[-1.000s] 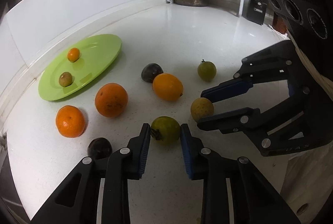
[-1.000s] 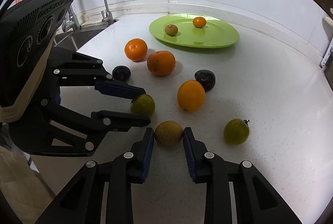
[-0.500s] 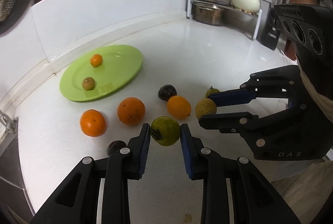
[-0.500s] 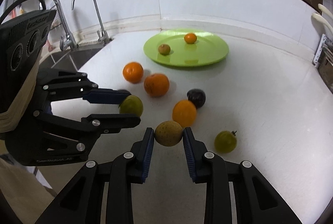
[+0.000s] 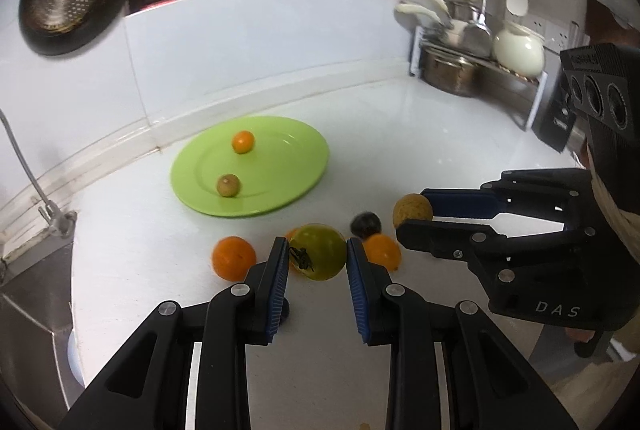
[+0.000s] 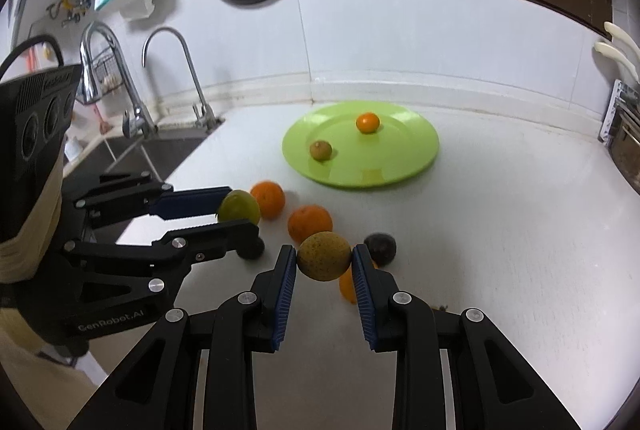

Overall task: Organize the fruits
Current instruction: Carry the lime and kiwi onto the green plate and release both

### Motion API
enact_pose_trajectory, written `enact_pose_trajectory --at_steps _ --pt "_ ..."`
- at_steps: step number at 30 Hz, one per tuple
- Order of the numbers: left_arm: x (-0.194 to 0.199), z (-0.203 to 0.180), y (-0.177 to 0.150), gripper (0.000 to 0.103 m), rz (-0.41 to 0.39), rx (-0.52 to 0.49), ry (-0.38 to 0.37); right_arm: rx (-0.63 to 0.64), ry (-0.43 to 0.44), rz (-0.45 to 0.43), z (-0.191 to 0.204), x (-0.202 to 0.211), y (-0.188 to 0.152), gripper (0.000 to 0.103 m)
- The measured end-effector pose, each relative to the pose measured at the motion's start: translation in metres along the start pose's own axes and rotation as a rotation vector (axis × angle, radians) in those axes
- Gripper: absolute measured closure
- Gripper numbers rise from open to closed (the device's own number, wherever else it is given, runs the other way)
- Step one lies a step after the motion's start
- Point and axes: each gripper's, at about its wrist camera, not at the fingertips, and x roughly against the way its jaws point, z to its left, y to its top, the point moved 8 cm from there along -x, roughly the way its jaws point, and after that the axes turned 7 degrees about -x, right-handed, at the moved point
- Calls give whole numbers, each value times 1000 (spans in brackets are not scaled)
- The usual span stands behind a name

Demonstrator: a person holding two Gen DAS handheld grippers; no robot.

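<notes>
Fruit is sitting in both my grips: I am pinching a green fruit (image 5: 318, 251) in the left hand-held gripper (image 5: 318, 262), jaws closed tight on it, and a yellowish-brown fruit (image 6: 324, 256) in the right hand-held gripper (image 6: 324, 268), both held above the white tabletop (image 6: 500, 230). Ahead of them, a green plate (image 6: 400, 166) is carrying a small orange (image 6: 367, 122) and a small brown fruit (image 6: 320, 150).
</notes>
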Motion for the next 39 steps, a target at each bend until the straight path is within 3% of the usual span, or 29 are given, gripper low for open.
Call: enact_pose_trajectory --at_steps 16,29,39 --pt "0 33 36 74 -42 60 87 2 37 -82 6 -6 57 73" --pt "-20 66 72 74 -59 91 103 15 35 -77 1 -31 110 73" --pt "-49 93 87 74 -37 88 114 31 10 -45 -6 -65 131 73"
